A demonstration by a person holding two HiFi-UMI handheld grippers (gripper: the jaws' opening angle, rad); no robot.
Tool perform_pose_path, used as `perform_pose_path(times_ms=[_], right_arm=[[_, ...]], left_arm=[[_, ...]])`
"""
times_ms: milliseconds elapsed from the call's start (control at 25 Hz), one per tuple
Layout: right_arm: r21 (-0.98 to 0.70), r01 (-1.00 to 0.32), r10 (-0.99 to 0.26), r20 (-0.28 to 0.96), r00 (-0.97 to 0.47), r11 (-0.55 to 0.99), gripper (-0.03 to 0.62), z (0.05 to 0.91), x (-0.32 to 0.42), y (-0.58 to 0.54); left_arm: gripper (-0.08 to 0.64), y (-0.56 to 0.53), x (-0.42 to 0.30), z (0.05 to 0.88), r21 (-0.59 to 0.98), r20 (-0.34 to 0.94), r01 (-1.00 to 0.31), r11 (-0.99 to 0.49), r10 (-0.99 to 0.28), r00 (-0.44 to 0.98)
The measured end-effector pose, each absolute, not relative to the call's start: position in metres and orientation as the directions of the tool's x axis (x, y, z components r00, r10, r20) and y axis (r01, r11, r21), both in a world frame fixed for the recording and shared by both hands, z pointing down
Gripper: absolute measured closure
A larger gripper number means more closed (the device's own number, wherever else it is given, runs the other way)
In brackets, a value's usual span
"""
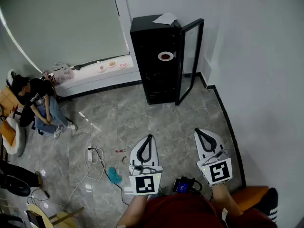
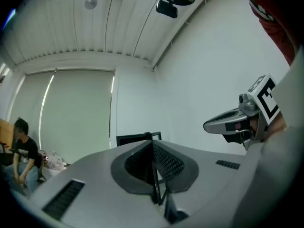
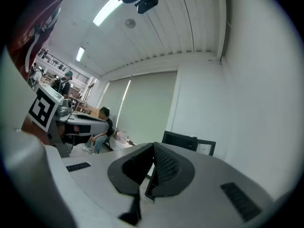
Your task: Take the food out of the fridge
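Note:
A tall black fridge (image 1: 156,61) stands in the far corner with its glass door (image 1: 191,63) swung open to the right. Inside it, near the top, lies a plate of reddish food (image 1: 166,56). A sheet of paper (image 1: 166,18) rests on the fridge's top. My left gripper (image 1: 150,137) and right gripper (image 1: 197,131) are held side by side, well short of the fridge and pointing at it. Both are shut with nothing between the jaws. In the left gripper view the fridge (image 2: 137,138) peeks over the closed jaws, and so does the fridge (image 3: 183,139) in the right gripper view.
A person (image 1: 35,103) sits at the left by a low window ledge (image 1: 104,75) with small dishes and a bag (image 1: 61,72). A power strip with cables (image 1: 90,154) and a blue object (image 1: 113,175) lie on the tiled floor. A white wall runs along the right.

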State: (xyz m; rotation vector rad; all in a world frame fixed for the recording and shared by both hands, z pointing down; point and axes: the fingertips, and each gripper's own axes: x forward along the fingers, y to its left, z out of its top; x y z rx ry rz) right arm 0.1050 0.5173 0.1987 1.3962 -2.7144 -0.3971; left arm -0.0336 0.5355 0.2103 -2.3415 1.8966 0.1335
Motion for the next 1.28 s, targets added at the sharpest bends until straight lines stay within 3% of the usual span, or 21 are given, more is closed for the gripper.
perform_pose_path(times_ms=[640, 1280], right_arm=[[0.208, -0.798, -0.79, -0.142, -0.597, 0.566, 0.571, 0.191, 0.144, 0.495], [0.193, -0.78, -0.779, -0.098, -0.619, 0.595, 0.571, 0.215, 0.143, 0.427]], left_arm=[[0.546, 0.521, 0.005, 0.203, -0.066, -0.152, -0.986, -0.155, -0.975, 0.163], [0.546, 0.455, 0.01, 0.219, -0.05, -0.129, -0.989, -0.141, -0.981, 0.147]])
